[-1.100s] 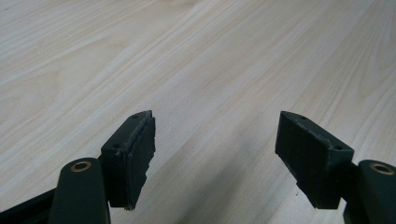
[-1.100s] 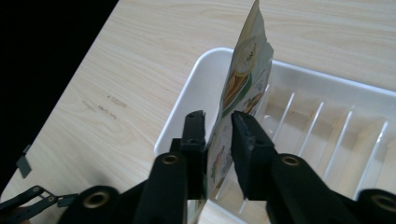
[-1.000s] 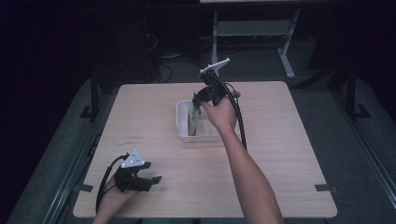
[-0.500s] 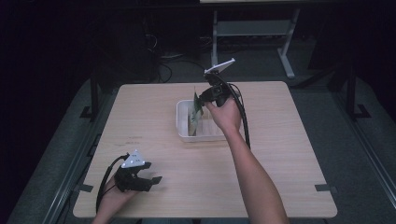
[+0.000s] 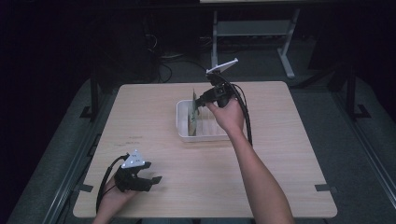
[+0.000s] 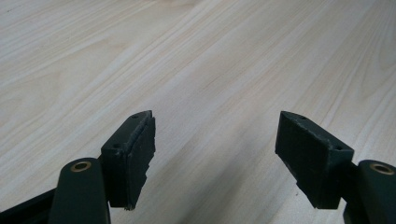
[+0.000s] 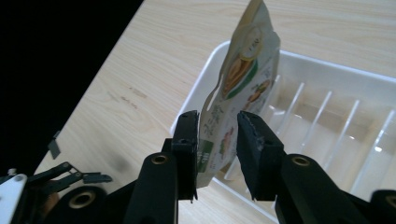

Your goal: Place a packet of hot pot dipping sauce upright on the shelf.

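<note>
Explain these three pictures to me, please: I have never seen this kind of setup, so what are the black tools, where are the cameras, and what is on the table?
No robot here: a person holds a hand-held two-jaw gripper in each hand. The high view looks down on a wooden table from above the person's side. The other two pictures come from cameras riding on the grippers, looking along their black jaws.

The left gripper rests near the table's front edge, jaws wide apart over bare wood, holding nothing.

The right gripper is raised over a white ribbed tray. A printed food pouch stands upright between its jaws; one jaw touches it, while a gap shows at the other, so a firm grip is uncertain.
</note>
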Motion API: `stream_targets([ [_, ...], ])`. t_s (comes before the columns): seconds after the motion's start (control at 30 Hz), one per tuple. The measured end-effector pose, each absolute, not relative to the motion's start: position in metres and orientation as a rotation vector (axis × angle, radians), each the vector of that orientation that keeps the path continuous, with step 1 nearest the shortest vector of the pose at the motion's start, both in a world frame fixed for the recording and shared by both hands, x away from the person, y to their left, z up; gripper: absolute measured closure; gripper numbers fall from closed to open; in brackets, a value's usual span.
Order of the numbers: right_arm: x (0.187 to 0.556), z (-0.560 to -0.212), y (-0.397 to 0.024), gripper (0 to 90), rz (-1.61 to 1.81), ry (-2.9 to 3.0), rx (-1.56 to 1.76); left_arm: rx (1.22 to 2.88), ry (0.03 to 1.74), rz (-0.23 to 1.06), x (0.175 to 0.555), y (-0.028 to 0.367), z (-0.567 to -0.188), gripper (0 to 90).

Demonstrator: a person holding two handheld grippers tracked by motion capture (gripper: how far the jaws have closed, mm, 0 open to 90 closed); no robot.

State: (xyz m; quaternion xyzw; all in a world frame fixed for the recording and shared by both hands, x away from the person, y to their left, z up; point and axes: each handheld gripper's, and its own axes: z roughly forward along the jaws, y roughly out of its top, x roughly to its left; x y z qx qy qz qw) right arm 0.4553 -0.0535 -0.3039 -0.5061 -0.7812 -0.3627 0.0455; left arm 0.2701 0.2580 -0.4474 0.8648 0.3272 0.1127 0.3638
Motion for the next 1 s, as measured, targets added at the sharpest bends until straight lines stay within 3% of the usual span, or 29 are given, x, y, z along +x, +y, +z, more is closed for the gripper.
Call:
stream_targets([
  [1.0,0.432,-0.299,-0.095,58.0,-1.191,-2.382,-1.461,2.220,0.853,0.310,0.269,0.261,-0.447,27.9],
])
